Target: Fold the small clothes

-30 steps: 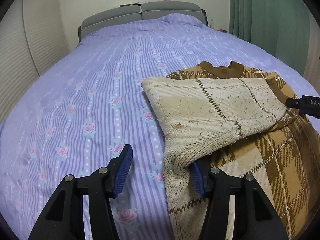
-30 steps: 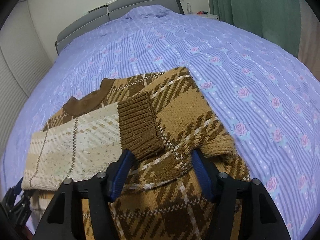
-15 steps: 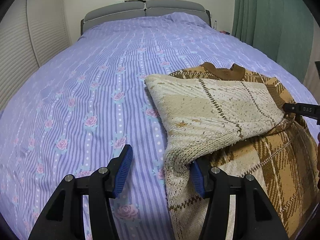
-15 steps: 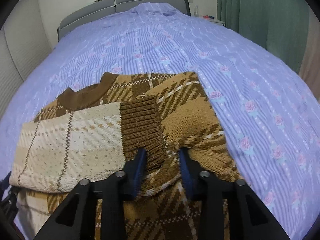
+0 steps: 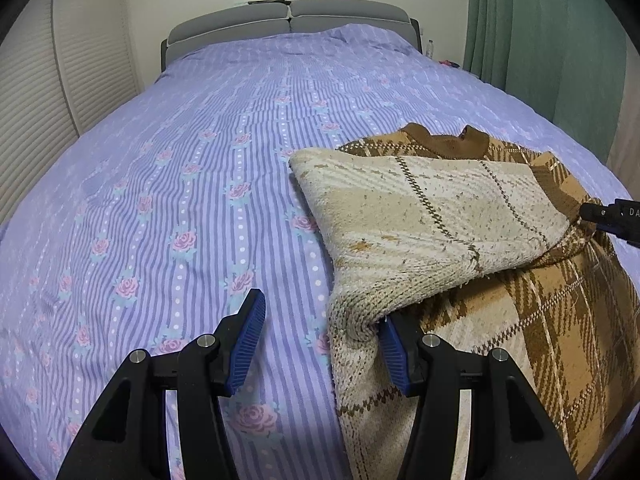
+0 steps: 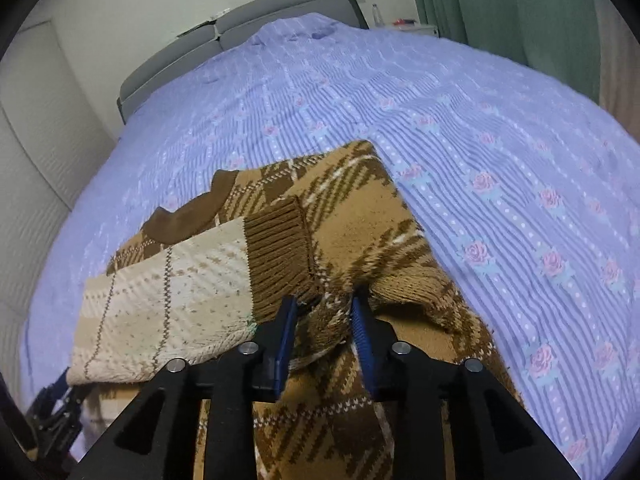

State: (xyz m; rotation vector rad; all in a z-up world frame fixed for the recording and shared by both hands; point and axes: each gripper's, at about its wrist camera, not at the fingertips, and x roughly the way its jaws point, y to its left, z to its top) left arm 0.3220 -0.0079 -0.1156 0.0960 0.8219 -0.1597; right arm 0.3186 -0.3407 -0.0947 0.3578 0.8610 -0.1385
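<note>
A brown and cream plaid knit sweater [image 5: 500, 308] lies on the bed, also in the right wrist view [image 6: 360, 236]. Its left sleeve [image 5: 424, 216] is folded across the chest, pale inner side up, with its ribbed brown cuff [image 6: 280, 256] near the middle. My left gripper [image 5: 320, 340] is open at the sweater's left edge; its right finger is tucked under the sleeve fold. My right gripper [image 6: 325, 320] has its jaws closed on a bunched fold of the right sleeve [image 6: 404, 292], lifted slightly.
The bed has a lilac striped cover with roses [image 5: 180, 200] and a grey headboard [image 5: 288, 20]. Green curtains [image 5: 540, 28] hang on the right, a slatted wall [image 5: 32, 92] on the left. A nightstand with a bottle [image 6: 404, 26] stands far right.
My right gripper's jaws have closed from wide open onto the right sleeve fold and bunched it up. My left gripper stays open at the same place.
</note>
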